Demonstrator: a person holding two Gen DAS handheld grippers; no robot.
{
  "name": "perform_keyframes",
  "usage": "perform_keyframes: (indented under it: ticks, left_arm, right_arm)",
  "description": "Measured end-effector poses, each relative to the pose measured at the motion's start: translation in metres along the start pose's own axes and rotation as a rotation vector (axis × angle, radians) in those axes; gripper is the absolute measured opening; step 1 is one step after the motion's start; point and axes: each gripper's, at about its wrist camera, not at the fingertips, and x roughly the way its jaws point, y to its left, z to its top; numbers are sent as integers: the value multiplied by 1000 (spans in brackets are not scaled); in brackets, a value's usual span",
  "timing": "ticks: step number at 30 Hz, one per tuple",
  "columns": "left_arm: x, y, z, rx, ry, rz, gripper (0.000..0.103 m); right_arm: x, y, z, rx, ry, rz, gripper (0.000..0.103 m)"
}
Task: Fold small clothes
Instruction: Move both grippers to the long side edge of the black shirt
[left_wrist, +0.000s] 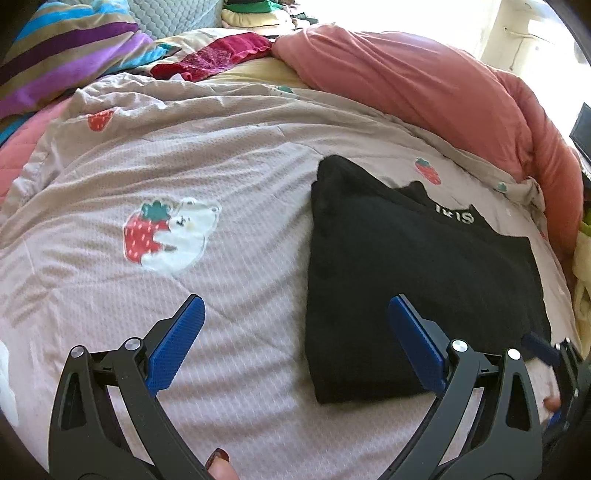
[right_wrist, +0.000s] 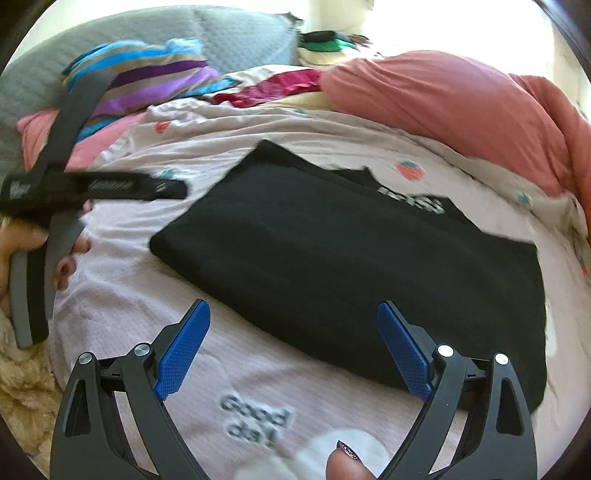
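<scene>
Bed (left_wrist: 240, 155): pink strawberry-print cover, salmon duvet (left_wrist: 424, 88) along far edge, striped blanket (left_wrist: 74, 55) at far left corner. Black garment (left_wrist: 406, 277): flat on the cover's right half, folded to a neat rectangle, apparently finished; further folding or stacking may remain. Left gripper (left_wrist: 295, 341): jaws wide, empty. Right gripper (right_wrist: 293, 347): jaws wide, empty. Right view alone shows "Good day" print (right_wrist: 255, 421).

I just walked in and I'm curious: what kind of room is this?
Most likely a bedroom: a bed under a pale pink strawberry-print quilt, a bulky salmon-pink duvet, and a folded black garment lying on top.
</scene>
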Motion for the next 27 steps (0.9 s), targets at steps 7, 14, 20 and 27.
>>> perform_keyframes:
  ticks: [7,14,20,27]
  left_arm:
    - [11,0,29,26,2,49,93]
    - [25,-2,45,51,23,77,93]
    - [36,-3,51,69,38,94,93]
    - [49,-1,55,66,61,104,93]
  right_arm:
    - [23,38,9,-130,3,4,91]
    - [50,62,11,-235,38,-65,91]
    - [71,75,14,-277,55,-108,91]
    - [84,85,24,-303,45,-140,92]
